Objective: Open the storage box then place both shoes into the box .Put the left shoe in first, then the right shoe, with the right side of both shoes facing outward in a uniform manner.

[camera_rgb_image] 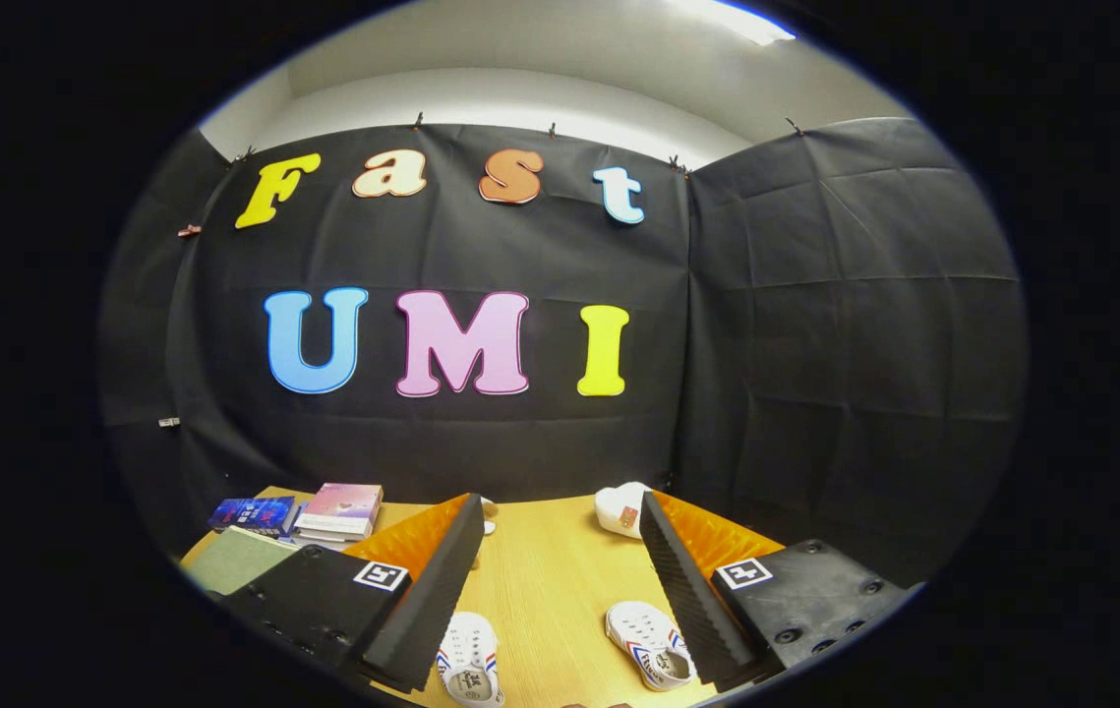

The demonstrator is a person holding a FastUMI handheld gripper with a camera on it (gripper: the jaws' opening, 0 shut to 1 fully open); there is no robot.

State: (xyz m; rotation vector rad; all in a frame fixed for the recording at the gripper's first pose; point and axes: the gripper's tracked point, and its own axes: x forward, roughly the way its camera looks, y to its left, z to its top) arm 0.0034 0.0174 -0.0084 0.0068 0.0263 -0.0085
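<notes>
While two shoes point(560, 654) lie between them, the jaws gape wide, empty.

Tool point(560, 536) fingers spread wide, gripping nothing.

Two white shoes point(469, 661) point(650, 644), one stack of books point(338, 513), one white object point(621, 508), one tool point(560, 580).

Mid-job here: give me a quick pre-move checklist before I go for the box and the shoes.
1. Gripper open and empty: ok, fingers spread wide above the table.
2. Both shoes located: ok, one shoe by the left finger, the other shoe by the right finger.
3. Which shoe is the left one: cannot tell.
4. Storage box located: cannot tell.
5. Books well aside of the shoes: ok.
</notes>
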